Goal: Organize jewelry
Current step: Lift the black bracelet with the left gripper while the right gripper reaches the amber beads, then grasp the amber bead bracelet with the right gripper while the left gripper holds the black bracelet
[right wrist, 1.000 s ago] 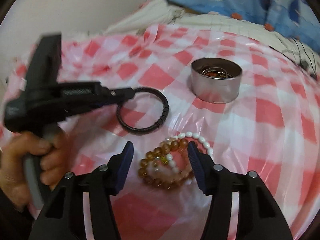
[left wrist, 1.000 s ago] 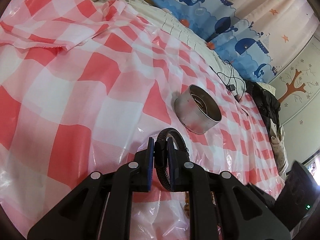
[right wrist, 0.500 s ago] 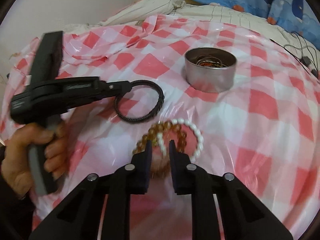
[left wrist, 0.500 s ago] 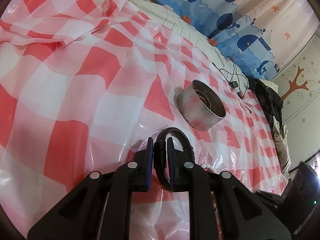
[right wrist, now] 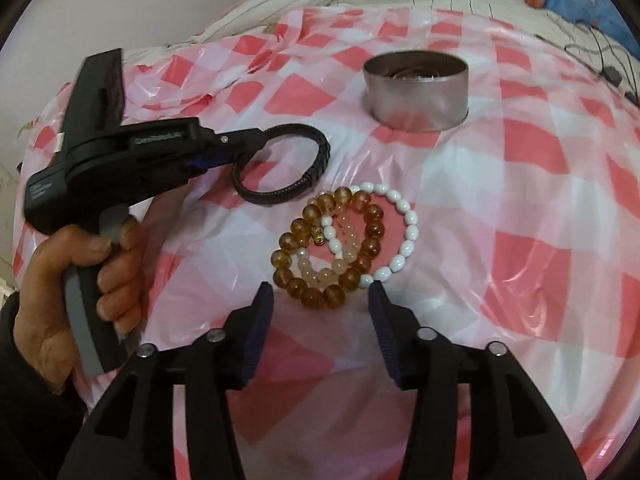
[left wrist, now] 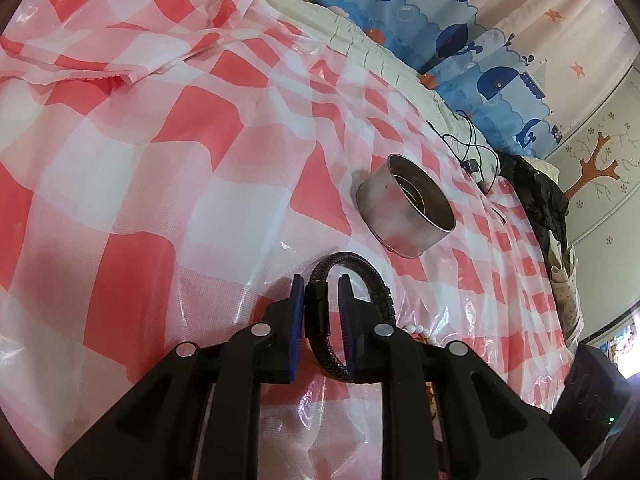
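Left gripper [right wrist: 244,148] jaws opening, one black braided leather bracelet [right wrist: 308,176] between the pads, left pad touching, gap on the right. Three round bead bracelets overlap on glossy pink-check plastic cloth [right wrist: 520,208]: amber glass [right wrist: 288,256], pale pink [right wrist: 320,276], white oval pearls [right wrist: 404,248]. Right gripper [right wrist: 320,308] jaws opening, empty, just short of beads. One round metal tin [right wrist: 416,96] behind

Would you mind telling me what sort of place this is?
Probably a child's bedroom: a bed under a checked plastic cover, a whale-print curtain behind it, and a tree decal on the wall.
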`<act>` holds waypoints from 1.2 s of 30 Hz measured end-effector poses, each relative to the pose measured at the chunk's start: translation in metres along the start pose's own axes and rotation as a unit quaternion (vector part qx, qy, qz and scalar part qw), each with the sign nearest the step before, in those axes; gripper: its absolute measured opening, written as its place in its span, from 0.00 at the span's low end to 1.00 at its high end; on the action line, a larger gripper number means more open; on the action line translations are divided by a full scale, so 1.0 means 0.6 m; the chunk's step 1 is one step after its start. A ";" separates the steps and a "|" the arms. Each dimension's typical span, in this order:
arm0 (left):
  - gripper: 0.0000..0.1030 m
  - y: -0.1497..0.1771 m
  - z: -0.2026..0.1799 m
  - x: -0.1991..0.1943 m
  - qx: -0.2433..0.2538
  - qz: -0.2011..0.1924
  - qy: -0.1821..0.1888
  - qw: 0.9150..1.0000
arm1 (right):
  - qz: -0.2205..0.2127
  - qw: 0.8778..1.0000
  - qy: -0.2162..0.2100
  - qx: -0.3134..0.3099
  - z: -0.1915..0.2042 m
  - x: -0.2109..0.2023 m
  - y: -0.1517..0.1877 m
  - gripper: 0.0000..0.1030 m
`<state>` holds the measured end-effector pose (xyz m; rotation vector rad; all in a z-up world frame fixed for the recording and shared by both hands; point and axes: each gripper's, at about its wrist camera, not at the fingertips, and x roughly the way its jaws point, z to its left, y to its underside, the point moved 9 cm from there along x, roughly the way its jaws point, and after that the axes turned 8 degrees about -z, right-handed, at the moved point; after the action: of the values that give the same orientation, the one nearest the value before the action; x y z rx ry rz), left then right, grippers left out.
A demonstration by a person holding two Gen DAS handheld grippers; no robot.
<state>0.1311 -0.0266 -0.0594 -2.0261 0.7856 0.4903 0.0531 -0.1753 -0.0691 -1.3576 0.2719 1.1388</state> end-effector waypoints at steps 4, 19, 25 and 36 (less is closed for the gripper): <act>0.19 0.001 -0.001 0.002 -0.001 0.001 0.001 1.000 | -0.013 0.997 -0.059 0.047 0.010 0.006 -0.011 0.54; 0.25 0.000 -0.003 0.004 -0.001 0.000 0.001 1.000 | -0.052 0.998 0.015 0.029 -0.031 0.022 -0.071 0.33; 0.29 0.001 -0.004 0.006 0.002 0.000 0.001 1.000 | -0.031 0.993 0.085 -0.072 -0.029 0.053 -0.053 0.15; 0.30 0.001 -0.003 0.007 0.002 0.000 0.000 1.000 | -0.116 0.992 0.027 0.045 -0.060 -0.077 -0.078 0.12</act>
<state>0.1336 -0.0300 -0.0614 -2.0224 0.7859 0.4873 0.0822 -0.2196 -0.0159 -1.3039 0.1951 0.8871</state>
